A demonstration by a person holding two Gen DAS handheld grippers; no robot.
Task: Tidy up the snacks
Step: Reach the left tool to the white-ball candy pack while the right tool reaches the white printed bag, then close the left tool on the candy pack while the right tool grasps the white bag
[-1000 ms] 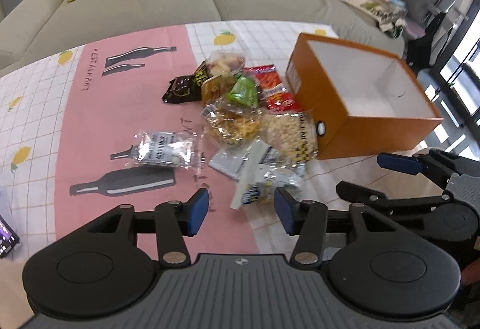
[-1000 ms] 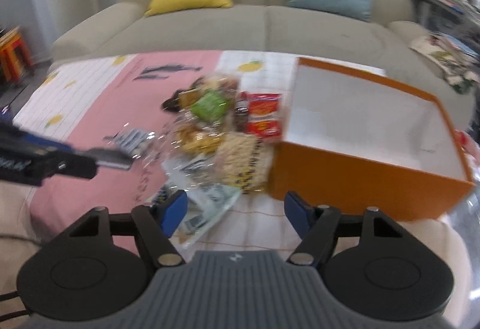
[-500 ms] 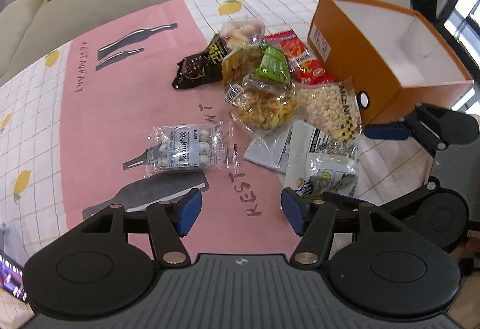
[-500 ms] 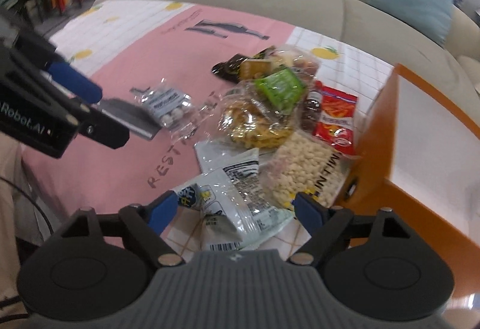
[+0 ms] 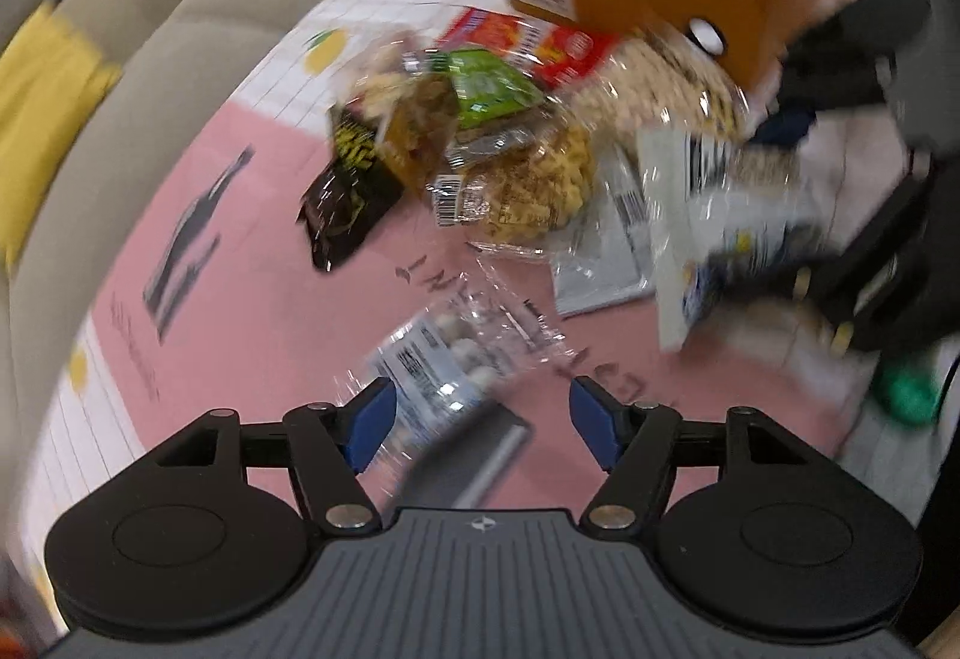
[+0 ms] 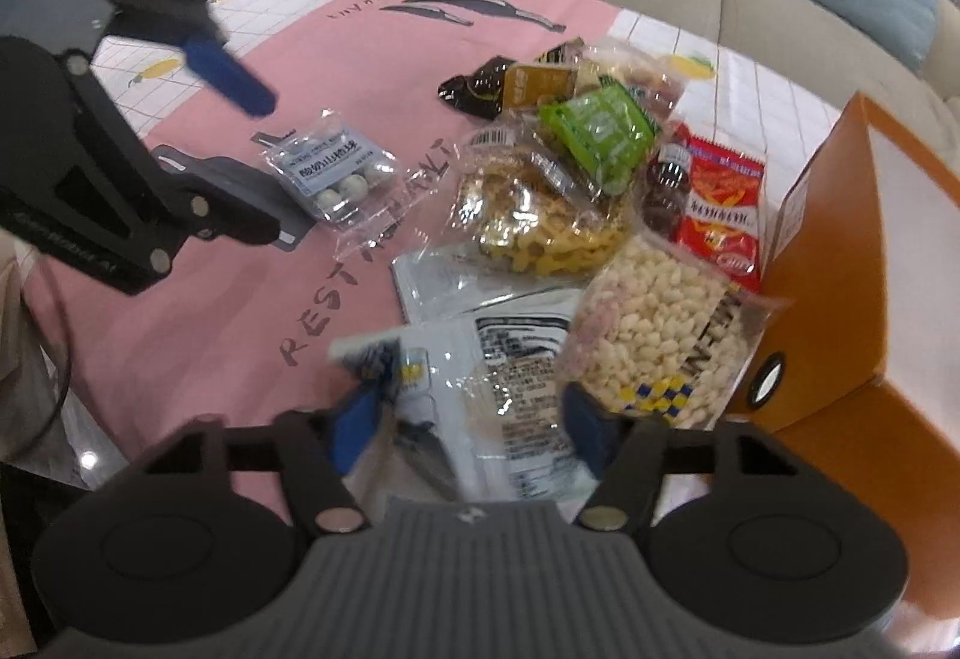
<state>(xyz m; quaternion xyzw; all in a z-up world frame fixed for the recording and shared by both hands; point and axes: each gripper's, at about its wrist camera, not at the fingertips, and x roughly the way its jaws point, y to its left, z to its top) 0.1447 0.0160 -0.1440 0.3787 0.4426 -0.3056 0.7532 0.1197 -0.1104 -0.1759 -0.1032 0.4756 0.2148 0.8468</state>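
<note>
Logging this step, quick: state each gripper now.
Left gripper: open, straddling the clear packet of white balls, not gripping.
Right gripper: open, jaws either side of the white-and-blue bag, not clamped.

Even, bright indoor light. Left wrist view heavily motion-smeared beyond left tongs point(image 5: 482, 422); right wrist view sharper, mild blur near right tongs point(image 6: 470, 428). Glare on snack wrappers point(image 6: 543, 215). Fisheye bending at edges.

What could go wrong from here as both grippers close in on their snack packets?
1. The right gripper straddles the white packet, which overlaps the popcorn bag; closing may pinch or drag both.
2. The left gripper is open at the clear packet of white balls; the slick wrapper could slip out.
3. The left view is motion-blurred, so the closing could be misjudged.
</note>
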